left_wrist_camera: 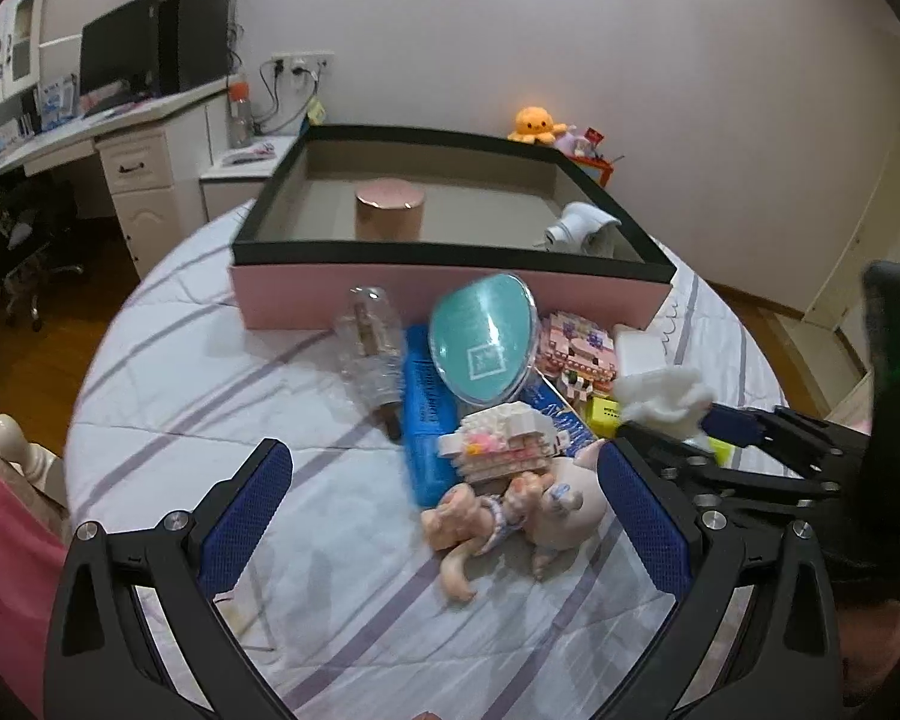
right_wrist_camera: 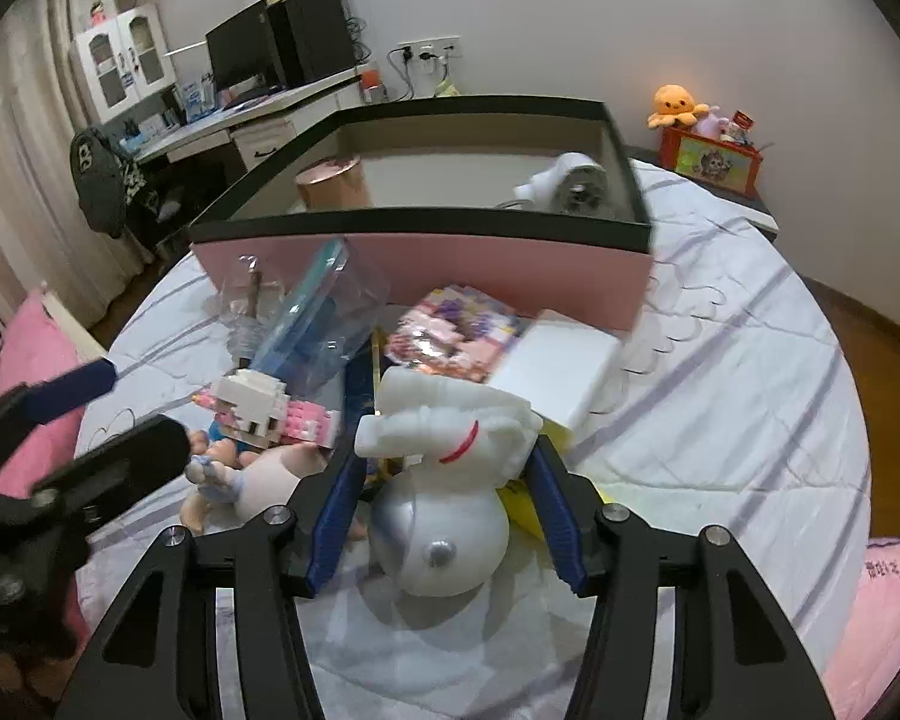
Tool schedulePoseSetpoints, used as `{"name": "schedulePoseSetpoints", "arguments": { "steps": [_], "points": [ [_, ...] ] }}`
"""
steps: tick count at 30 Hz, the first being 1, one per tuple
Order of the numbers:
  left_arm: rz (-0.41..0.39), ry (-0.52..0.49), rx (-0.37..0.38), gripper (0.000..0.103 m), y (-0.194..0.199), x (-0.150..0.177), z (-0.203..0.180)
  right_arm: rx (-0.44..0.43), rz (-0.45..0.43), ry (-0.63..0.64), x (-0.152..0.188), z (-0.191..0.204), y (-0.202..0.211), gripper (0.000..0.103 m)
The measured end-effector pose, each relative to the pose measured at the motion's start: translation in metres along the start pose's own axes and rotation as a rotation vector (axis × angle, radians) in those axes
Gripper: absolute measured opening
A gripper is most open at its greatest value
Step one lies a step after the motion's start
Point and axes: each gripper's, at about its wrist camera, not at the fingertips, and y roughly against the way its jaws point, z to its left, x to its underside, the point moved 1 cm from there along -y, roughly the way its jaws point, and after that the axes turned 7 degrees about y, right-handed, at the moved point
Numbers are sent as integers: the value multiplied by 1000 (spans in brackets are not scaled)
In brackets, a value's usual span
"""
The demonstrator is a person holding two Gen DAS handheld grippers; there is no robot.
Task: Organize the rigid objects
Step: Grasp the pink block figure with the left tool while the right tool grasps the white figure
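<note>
My left gripper [left_wrist_camera: 444, 516] is open over the striped bedsheet, with a pink doll figure [left_wrist_camera: 510, 516] lying between its fingers, untouched. Beyond it lie a white-and-pink block model [left_wrist_camera: 498, 438], a blue box [left_wrist_camera: 426, 414], a teal oval case [left_wrist_camera: 483, 348] and a clear bottle [left_wrist_camera: 372, 342]. My right gripper [right_wrist_camera: 444, 510] holds a white figure with a silvery round base [right_wrist_camera: 444, 480], and both pads touch its sides. The pink storage box with a black rim [right_wrist_camera: 426, 222] stands behind the pile and holds a pink cylinder [right_wrist_camera: 330, 183] and a white hair dryer [right_wrist_camera: 570, 180].
A white flat box [right_wrist_camera: 558, 366], a pink block set [right_wrist_camera: 456, 330] and a yellow item [left_wrist_camera: 606, 414] lie by the storage box wall. A desk with a monitor [left_wrist_camera: 120, 60] is far left. A pink pillow [right_wrist_camera: 30, 360] lies at the bed's left edge.
</note>
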Motion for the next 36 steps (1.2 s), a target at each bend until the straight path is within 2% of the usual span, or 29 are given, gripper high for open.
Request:
{"name": "schedulePoseSetpoints", "arguments": {
  "steps": [8, 9, 11, 13, 20, 25, 27, 28, 36],
  "points": [
    [62, 22, -1, 101, -35, -4, -6, 5, -15, -41, 0, -20, 12, 56],
    [71, 36, 16, 98, -37, -4, -4, -4, -14, -47, 0, -21, 12, 56],
    [87, 62, 59, 80, -39, -4, 1, -9, -13, -48, 0, -21, 11, 56],
    [93, 65, 92, 72, -39, -4, 3, -17, -12, -50, -2, -21, 9, 56],
    [91, 70, 134, 65, -36, -8, 7, -29, -8, -42, -4, -17, 6, 56],
    [94, 34, 104, 68, -40, -11, -3, -24, -9, -48, -3, -18, 8, 56],
    [93, 30, 114, 63, -41, -11, -5, -20, -10, -53, -2, -20, 8, 56],
    [80, 21, 119, 49, -38, -10, -6, -19, -9, -54, -2, -20, 8, 56],
    [63, 46, 177, 50, -21, 0, -3, -16, -6, -58, -1, -21, 11, 56]
  ]
}}
